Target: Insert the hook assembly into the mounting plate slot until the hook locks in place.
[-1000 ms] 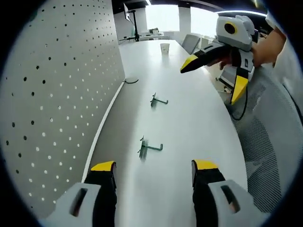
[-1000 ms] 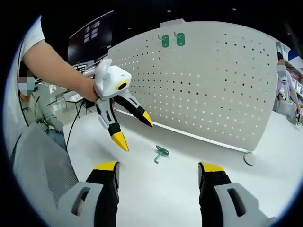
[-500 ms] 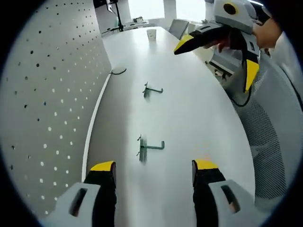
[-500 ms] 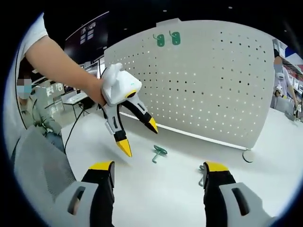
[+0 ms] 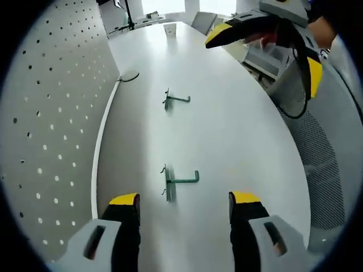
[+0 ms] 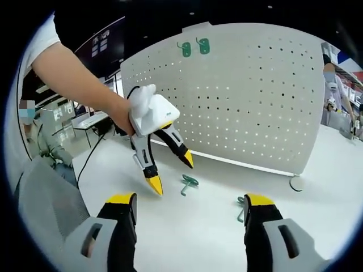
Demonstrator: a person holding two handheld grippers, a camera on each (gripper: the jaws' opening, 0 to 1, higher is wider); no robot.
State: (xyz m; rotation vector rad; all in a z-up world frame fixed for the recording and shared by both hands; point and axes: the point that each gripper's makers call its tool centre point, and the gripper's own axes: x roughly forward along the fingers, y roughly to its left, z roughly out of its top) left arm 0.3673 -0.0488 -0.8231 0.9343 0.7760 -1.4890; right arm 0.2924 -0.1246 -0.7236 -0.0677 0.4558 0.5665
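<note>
My left tongs (image 5: 182, 204) hang open and empty above the near green hook (image 5: 180, 180) lying on the tabletop (image 5: 238, 130). My right tongs (image 6: 190, 205) are also open and empty. The hook looks light, stiff and thin, so I would grip its straight shank.

Bright and even in both views. Strong daylight from windows (image 5: 164, 5) far ahead of the left hand-held gripper (image 5: 182, 211), blown out to white there, with a pale sheen running down the counter (image 5: 238, 130) toward it. Soft, faint shadows under the green hooks (image 5: 180, 180). Heavy fisheye bending toward the edges, curving the perforated board (image 6: 249, 96). Slight softness on the right hand-held gripper (image 5: 266, 42) up ahead and to the right; centre reasonably sharp.
</note>
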